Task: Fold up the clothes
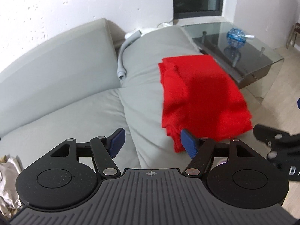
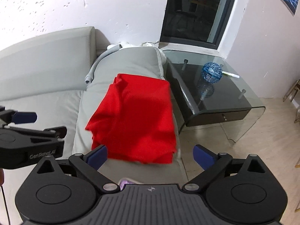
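A red folded garment (image 2: 135,120) lies on a grey sofa (image 1: 61,69), on the seat cushion next to a glass side table (image 2: 221,97). Its long axis runs away from both cameras, toward the wall. 2 handheld grippers hang just short of its near edge. The left gripper (image 1: 152,142) has its fingers apart, empty, with the cloth's near left corner at its right finger. The right gripper (image 2: 151,156) has its fingers spread wide, empty, centred on the near edge, so it seems better placed.
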